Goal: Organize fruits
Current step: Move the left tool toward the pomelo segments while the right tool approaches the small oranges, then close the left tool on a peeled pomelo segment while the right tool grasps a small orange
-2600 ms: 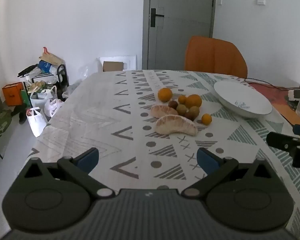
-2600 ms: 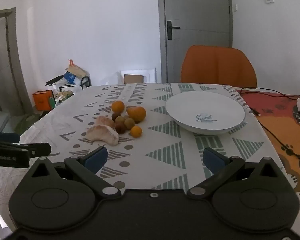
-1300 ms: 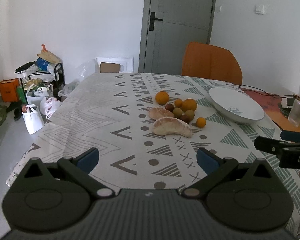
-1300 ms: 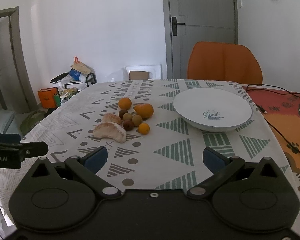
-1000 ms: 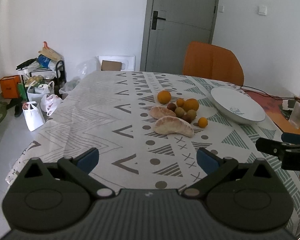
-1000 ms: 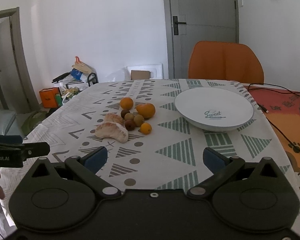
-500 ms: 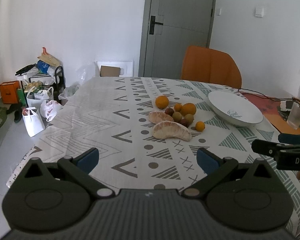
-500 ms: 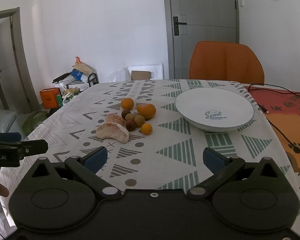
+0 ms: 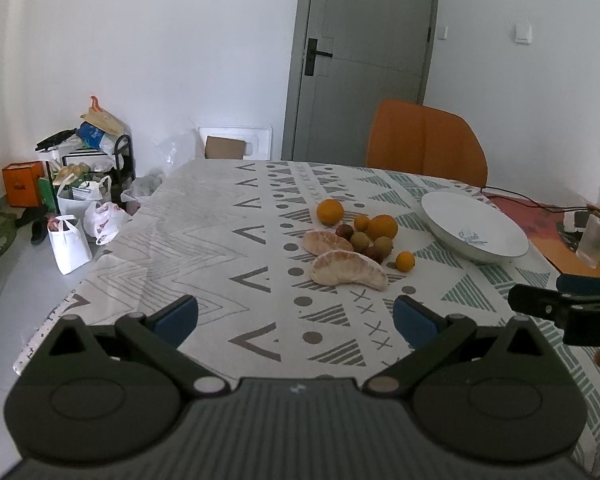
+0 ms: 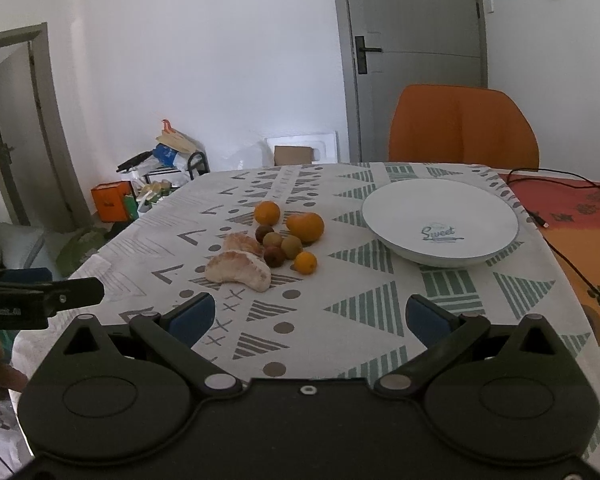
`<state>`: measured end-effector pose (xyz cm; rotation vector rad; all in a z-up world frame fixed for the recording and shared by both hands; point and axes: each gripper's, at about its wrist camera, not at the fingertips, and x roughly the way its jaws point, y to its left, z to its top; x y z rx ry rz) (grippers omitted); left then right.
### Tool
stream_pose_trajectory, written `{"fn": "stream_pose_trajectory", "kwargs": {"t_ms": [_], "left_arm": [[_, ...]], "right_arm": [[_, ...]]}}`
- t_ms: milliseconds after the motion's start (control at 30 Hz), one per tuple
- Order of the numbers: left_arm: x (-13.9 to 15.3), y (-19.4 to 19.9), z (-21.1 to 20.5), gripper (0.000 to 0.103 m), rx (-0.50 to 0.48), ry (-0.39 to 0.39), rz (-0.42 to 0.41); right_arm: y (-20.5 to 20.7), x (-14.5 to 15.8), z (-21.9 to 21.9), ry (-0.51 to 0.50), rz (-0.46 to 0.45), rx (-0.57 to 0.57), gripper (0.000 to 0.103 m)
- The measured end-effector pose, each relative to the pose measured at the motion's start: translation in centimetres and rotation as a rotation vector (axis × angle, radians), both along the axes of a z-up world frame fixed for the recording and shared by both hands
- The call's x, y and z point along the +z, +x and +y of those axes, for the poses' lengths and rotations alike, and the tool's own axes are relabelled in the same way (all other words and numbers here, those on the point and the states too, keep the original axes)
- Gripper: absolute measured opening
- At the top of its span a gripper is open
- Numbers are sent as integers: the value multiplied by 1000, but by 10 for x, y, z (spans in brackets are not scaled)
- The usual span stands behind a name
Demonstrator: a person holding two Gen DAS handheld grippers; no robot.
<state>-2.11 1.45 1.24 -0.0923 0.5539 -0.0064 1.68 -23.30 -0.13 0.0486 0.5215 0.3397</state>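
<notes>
left wrist view: the left gripper [image 9: 296,314] has its blue-padded fingers [image 9: 178,314] spread wide with nothing between them, held over the near part of the patterned white tablecloth [image 9: 204,240]. the fruit cluster lies ahead at mid-table: two peeled pale pomelo segments [image 9: 348,269], round orange citrus fruits [image 9: 330,212] and small brown-green round fruits [image 9: 360,241], all touching or just beside one another. the shallow white ceramic bowl [image 9: 500,236] sits to their right, holding nothing. compared with a couple of seconds ago the cluster looks farther off and the view higher, so this gripper has drawn back and up a little; no fruit has moved.

right wrist view: the right gripper [image 10: 310,316] is likewise spread and holding nothing, aimed between cluster and bowl. the small orange kumquat-like fruit [image 10: 305,262] is the piece nearest the bowl. an orange chair [image 10: 460,128] stands at the far edge. here too the table has receded slightly. i judge the sorting has not begun; both tools seem to be lining up a first approach.
</notes>
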Motion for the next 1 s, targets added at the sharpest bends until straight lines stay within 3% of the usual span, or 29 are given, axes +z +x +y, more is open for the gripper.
{"fn": "stream_pose_trajectory", "kwargs": {"t_ms": [300,567,800,1000], "left_arm": [[-2,3,1,101,-2,1,-3],[-12,35,-8,101,-27,-5,23],[-24,68,-20,101,-54,-20,53],[-33,94,-34,101,-84,-9,94]], "right_arm": [[8,1,-4,34,-15,18,103],[21,-9,-11,45,-29,28,102],[44,-17,-15,58,2,50,83],[60,-27,-15,54,18,56,76]]}}
